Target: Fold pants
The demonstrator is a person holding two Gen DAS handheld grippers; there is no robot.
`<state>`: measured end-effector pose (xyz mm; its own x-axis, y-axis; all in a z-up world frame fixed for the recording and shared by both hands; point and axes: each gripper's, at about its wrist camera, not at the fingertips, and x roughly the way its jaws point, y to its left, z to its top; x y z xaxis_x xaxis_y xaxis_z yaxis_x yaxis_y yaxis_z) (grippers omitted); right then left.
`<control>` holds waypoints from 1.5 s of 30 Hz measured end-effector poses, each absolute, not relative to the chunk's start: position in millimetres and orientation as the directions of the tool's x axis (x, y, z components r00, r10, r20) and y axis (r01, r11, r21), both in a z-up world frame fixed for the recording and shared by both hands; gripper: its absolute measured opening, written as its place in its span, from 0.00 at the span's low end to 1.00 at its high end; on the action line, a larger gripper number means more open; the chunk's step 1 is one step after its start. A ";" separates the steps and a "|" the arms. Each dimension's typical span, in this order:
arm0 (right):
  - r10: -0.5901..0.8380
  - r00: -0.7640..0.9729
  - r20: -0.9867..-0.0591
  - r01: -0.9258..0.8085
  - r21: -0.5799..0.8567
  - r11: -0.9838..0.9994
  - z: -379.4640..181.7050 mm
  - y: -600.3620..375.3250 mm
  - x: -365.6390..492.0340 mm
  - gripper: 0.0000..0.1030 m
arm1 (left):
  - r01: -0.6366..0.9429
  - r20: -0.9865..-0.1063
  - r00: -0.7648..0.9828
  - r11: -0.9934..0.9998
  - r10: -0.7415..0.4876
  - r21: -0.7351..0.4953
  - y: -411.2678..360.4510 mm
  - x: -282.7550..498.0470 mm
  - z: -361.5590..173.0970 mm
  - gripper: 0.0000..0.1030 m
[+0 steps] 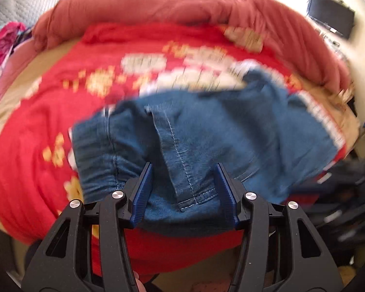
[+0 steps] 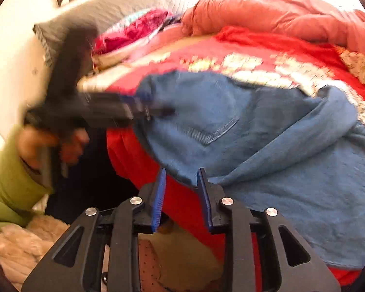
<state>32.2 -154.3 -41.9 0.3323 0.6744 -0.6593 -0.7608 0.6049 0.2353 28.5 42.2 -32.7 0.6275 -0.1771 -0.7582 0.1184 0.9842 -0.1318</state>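
Note:
Blue denim pants (image 1: 206,133) lie on a red patterned blanket (image 1: 48,126) on the bed. In the left wrist view, my left gripper (image 1: 183,168) is open, its blue pads either side of a seamed edge of the pants near the elastic waistband. In the right wrist view, the pants (image 2: 267,146) spread to the right, back pocket up. My right gripper (image 2: 181,174) is open at the near edge of the denim, nothing between its pads. The left gripper (image 2: 148,108) also shows there, blurred, reaching onto the pants' left edge.
A salmon duvet (image 1: 182,7) is bunched along the far side of the bed. Pink clothes (image 2: 138,29) and a grey pillow (image 2: 104,12) lie at the head. A dark pile (image 1: 340,194) sits off the bed's right edge. A fluffy beige rug (image 2: 24,238) lies below.

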 end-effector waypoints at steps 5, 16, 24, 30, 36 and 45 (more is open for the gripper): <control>0.651 0.433 -0.624 -0.711 0.207 0.672 -21.9 -160.1 54.8 0.39 | 0.144 -0.744 0.652 0.987 -0.145 -0.066 35.6 16.3 -39.7 0.44; 0.515 0.390 -0.763 -0.603 0.211 0.769 -70.7 -136.8 104.1 0.42 | 0.146 -0.733 0.658 0.984 -0.173 -0.102 41.0 20.1 -39.9 0.44; 0.619 0.498 -0.607 -0.510 0.373 0.775 -25.4 -200.8 101.4 0.50 | 0.160 -0.664 0.714 0.975 -0.221 -0.153 38.6 6.5 9.9 0.58; 0.518 0.599 -0.611 -0.401 0.331 0.854 -10.4 -244.3 113.3 0.55 | 0.275 -0.668 0.623 0.914 -0.407 -0.299 -2.3 40.5 13.8 0.59; 0.432 0.635 -0.640 -0.365 0.245 0.898 0.9 -261.6 130.5 0.56 | 0.373 -0.712 0.481 0.854 -0.511 -0.361 -56.6 76.1 -14.1 0.45; 0.367 0.611 -0.702 -0.423 0.102 0.900 6.4 -216.2 189.2 0.56 | 0.397 -0.693 0.440 0.815 -0.572 -0.421 -71.8 98.8 -49.9 0.24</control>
